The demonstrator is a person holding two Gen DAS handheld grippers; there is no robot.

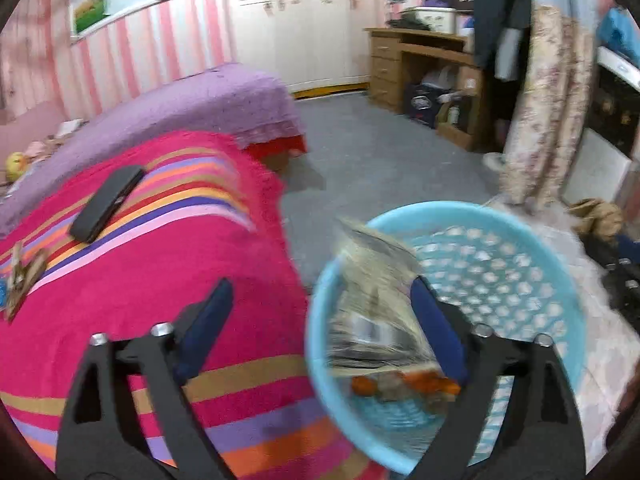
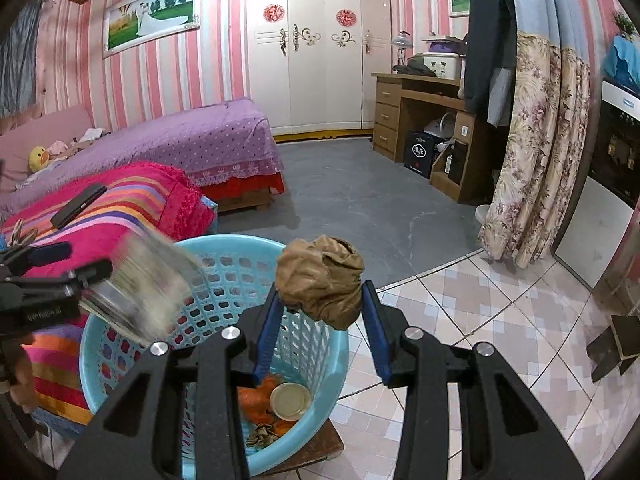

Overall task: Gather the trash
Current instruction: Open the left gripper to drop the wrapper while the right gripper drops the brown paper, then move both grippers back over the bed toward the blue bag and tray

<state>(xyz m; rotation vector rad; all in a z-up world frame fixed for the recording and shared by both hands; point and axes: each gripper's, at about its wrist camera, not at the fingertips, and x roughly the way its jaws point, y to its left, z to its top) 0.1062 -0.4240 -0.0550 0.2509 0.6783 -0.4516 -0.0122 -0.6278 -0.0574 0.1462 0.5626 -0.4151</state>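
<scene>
Pink-striped bedroom | blue basket (image 2: 132, 364) lower centre, scraps already inside | our left fingers (image 1: 320, 320) wide open, blurred wrapper (image 1: 372, 300) dropping in | right fingers (image 2: 320, 300) gripping brown wad (image 2: 320, 280), unbinned

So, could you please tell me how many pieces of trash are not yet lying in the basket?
2: a crumpled brown paper ball clamped in the right gripper above the basket, and a blurred packet dropping from the open left gripper. Others may be hidden.
</scene>
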